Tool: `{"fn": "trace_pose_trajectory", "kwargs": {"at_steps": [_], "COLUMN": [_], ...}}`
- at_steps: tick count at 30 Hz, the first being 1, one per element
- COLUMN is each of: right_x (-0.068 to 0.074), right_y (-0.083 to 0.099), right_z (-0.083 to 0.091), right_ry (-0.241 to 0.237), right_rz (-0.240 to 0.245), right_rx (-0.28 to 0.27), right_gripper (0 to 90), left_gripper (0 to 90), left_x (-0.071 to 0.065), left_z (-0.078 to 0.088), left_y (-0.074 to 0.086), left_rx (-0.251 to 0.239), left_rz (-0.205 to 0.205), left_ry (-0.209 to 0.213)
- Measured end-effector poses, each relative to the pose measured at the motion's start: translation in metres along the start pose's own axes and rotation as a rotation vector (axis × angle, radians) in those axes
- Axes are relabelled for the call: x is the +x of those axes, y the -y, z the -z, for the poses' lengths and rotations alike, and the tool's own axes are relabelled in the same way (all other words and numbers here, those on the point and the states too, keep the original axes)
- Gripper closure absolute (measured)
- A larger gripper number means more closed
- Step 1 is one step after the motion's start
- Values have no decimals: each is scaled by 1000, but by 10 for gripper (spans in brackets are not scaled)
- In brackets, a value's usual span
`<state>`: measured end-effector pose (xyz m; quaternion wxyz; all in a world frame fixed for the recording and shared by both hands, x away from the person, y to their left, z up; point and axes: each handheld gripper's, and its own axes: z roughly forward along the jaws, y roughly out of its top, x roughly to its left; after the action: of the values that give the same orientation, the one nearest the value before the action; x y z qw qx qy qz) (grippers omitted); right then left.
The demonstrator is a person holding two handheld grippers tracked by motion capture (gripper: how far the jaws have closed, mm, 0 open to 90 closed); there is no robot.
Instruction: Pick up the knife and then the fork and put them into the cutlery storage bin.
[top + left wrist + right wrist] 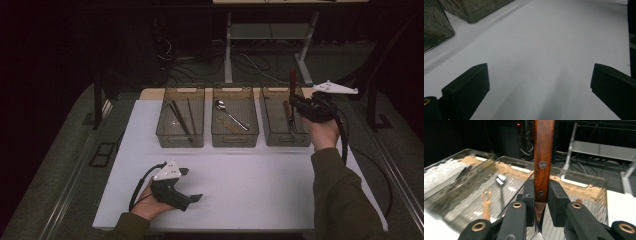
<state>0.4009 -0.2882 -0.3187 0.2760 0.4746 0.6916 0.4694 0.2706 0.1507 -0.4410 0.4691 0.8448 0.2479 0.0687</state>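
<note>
Right gripper view first: clenched with the right claw on a utensil, pads on the low end of its riveted wooden handle, just above the metal neck. Stands upright, handle up, working end down and hidden below the pads.

Probably stiff and fairly light, though top-heavy when gripped this low. Smooth wood, so liable to swivel or slide between flat pads. Best taken across the flat faces near the rivets, as now, rather than on the thin metal. Not fragile, but apt to clatter if let go from high up.

From the high view, hangs over the right bin at the far right of the tabletop. Lying in that bin: one more wooden-handled piece. In the middle bin: a spoon and a tan piece too small to name. In the left bin: thin dark sticks, perhaps chopsticks. All three clear, open-topped, in a row along the far edge.

Near the front left corner, resting on the tabletop: the left claw, released, nothing between its pads.
</note>
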Motion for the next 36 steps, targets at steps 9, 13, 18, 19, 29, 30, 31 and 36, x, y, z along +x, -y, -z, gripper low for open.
{"fn": "trace_pose_trajectory", "kwargs": {"at_steps": [9, 13, 18, 19, 29, 30, 31, 36], "right_x": [-14, -17, -18, -19, -23, -23, -23, -23], "right_y": [0, 11, 24, 27, 46, 47, 48, 48], "right_z": [-33, -47, -60, -62, -70, -70, -71, -70], "right_ry": [60, 82, 100, 104, 110, 109, 106, 85], "right_rz": [-43, -30, -41, -40, -76, -72, -69, -78], "right_rx": [46, 90, 133, 143, 229, 238, 246, 250], "right_gripper": [767, 767, 768, 767, 765, 765, 764, 713], "left_gripper": [10, 10, 10, 10, 10, 10, 10, 10], "left_x": [0, 0, 0, 0, -1, -1, -1, -1], "left_z": [0, 1, 1, 1, 1, 1, 1, 1], "left_y": [0, 0, 0, 0, -1, -1, -1, -1], "left_rx": [-6, -6, -6, -5, 0, -1, 0, 0], "left_rz": [4, 4, 1, 1, -3, -3, -2, -1], "left_ry": [4, 5, 5, 6, 6, 6, 5, 5]}}
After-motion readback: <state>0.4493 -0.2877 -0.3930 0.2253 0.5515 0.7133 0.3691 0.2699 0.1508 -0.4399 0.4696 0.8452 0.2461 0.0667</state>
